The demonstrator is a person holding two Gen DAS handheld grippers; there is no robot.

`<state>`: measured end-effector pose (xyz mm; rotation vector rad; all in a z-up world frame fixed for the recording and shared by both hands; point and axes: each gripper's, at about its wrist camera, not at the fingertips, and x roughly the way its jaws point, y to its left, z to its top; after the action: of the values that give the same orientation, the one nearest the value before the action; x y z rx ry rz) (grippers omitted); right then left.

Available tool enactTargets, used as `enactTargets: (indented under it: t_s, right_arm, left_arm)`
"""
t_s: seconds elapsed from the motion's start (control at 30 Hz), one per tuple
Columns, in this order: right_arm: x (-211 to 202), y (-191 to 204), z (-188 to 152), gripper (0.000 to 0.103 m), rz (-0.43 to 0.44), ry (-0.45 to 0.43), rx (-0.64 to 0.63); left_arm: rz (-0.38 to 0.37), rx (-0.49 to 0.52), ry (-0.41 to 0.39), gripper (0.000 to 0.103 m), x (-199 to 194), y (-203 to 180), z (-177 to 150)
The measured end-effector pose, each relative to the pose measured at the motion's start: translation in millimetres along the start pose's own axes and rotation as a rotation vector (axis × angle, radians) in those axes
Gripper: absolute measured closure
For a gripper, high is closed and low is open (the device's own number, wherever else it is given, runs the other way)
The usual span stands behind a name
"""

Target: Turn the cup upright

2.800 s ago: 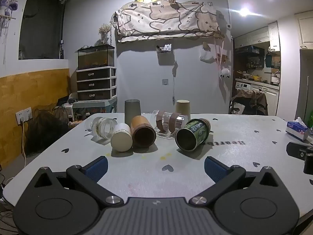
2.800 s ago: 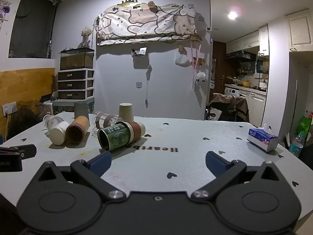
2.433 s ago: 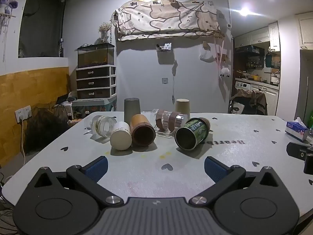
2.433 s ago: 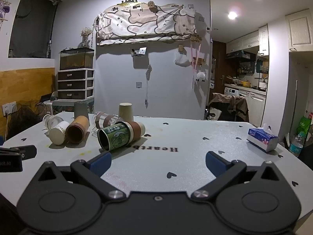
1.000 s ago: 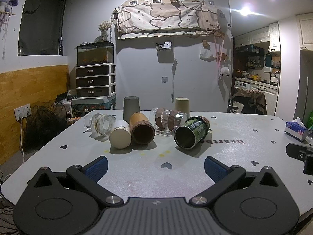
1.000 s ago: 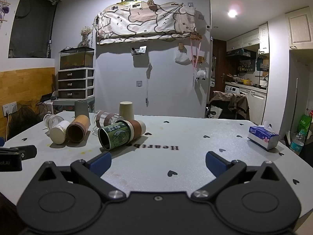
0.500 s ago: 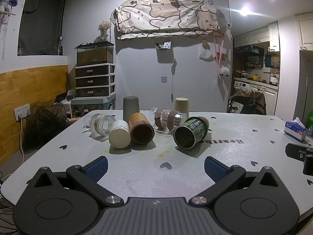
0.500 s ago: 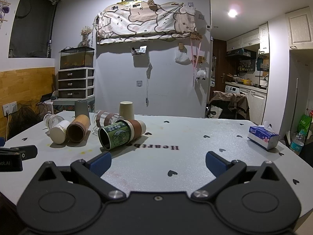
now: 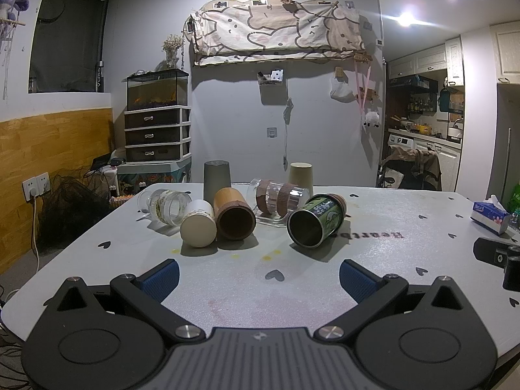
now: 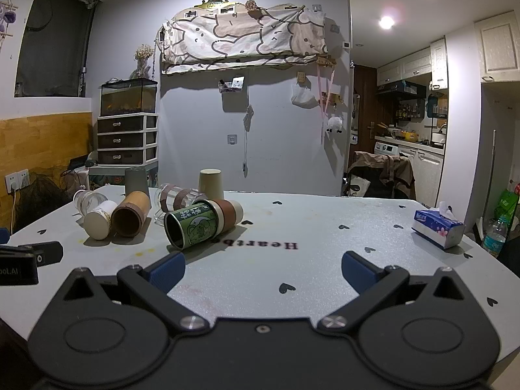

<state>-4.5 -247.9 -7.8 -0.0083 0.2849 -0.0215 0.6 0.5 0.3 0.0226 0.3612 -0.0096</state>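
Several cups lie on their sides on the white table (image 9: 390, 260): a green metal cup (image 9: 315, 221) (image 10: 191, 226), a wooden cup (image 9: 234, 218) (image 10: 130, 216), a white cup (image 9: 198, 229) (image 10: 99, 221), a clear glass (image 9: 165, 206) and a banded clear glass (image 9: 278, 196) (image 10: 175, 200). A grey cup (image 9: 217, 178) and a beige cup (image 9: 301, 175) (image 10: 210, 183) stand upside down behind them. My left gripper (image 9: 258, 274) is open and empty, short of the cups. My right gripper (image 10: 263, 268) is open and empty, to the right of the green cup.
A tissue box (image 10: 437, 229) (image 9: 490, 217) sits at the table's right edge. The other gripper's tip shows at the right of the left wrist view (image 9: 497, 253) and at the left of the right wrist view (image 10: 29, 256). A drawer unit (image 9: 157, 136) stands behind.
Both grippers have drifted very slightly; the cups have not moved and both grippers stay open.
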Motion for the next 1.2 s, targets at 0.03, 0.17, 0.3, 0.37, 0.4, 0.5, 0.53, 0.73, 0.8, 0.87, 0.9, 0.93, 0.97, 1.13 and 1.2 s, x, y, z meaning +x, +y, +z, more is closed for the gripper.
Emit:
enactTargets:
  t_s: [0.03, 0.17, 0.3, 0.37, 0.4, 0.5, 0.53, 0.73, 0.8, 0.87, 0.9, 0.93, 0.97, 1.13, 1.2]
  right_arm:
    - [0.0, 0.1, 0.1, 0.0, 0.0, 0.0, 0.0]
    - [0.0, 0.4, 0.3, 0.0, 0.0, 0.0, 0.001]
    - [-0.9, 0.0, 0.7, 0.0, 0.0, 0.0, 0.001]
    - [-1.5, -0.7, 1.0, 0.0, 0.001, -0.001, 0.001]
    - [-1.9, -1.1, 1.3, 0.0, 0.001, -0.001, 0.001]
    - [-2.8, -2.2, 1.7, 0.0, 0.004, -0.001, 0.003]
    - [-3.3, -2.4, 1.9, 0.0, 0.003, 0.0, 0.003]
    - [11.1, 4.8, -5.1, 0.0, 0.034, 0.006, 0.037]
    - [6.6, 8.7, -4.2, 0.0, 0.041, 0.008, 0.04]
    - [9.5, 8.5, -6.8, 0.0, 0.054, 0.009, 0.044]
    - [12.3, 4.6, -9.1, 0.0, 0.06, 0.011, 0.046]
    - [15.2, 2.6, -11.2, 0.0, 0.065, 0.013, 0.048]
    - [18.3, 1.9, -12.6, 0.0, 0.068, 0.015, 0.049]
    - [36.0, -6.1, -18.3, 0.0, 0.082, 0.028, 0.077]
    - [43.0, -9.7, -20.1, 0.0, 0.083, 0.034, 0.088]
  left_arm:
    - [0.0, 0.0, 0.0, 0.0, 0.0, 0.0, 0.0]
    - [-0.001, 0.001, 0.0, 0.0, -0.1, -0.1, -0.1]
    - [-0.001, 0.0, 0.002, 0.0, 6.7, -2.2, -6.9]
    - [-0.005, 0.002, 0.003, 0.0, 8.2, -5.1, -10.5]
    - [-0.012, 0.003, 0.004, 0.0, 13.3, -6.5, -14.7]
    - [-0.028, 0.01, 0.009, 0.0, 13.7, -11.5, -15.9]
    - [-0.035, 0.012, 0.012, 0.0, 16.1, -14.1, -17.6]
    - [-0.1, 0.05, 0.008, 0.0, 25.6, -11.2, -8.5]
    - [-0.123, 0.072, -0.004, 0.0, 31.7, -11.6, -7.1]
    - [-0.151, 0.093, -0.015, 0.0, 39.1, -11.8, -4.8]
    - [-0.164, 0.1, -0.018, 0.0, 43.2, -11.4, -3.3]
    - [-0.178, 0.109, -0.021, 0.0, 48.3, -11.8, -1.3]
    - [-0.194, 0.122, -0.023, 0.0, 54.7, -12.8, 1.0]
    - [-0.287, 0.201, -0.027, 0.001, 89.5, -24.9, 13.4]
    - [-0.34, 0.232, -0.028, 0.003, 104.1, -30.7, 18.6]
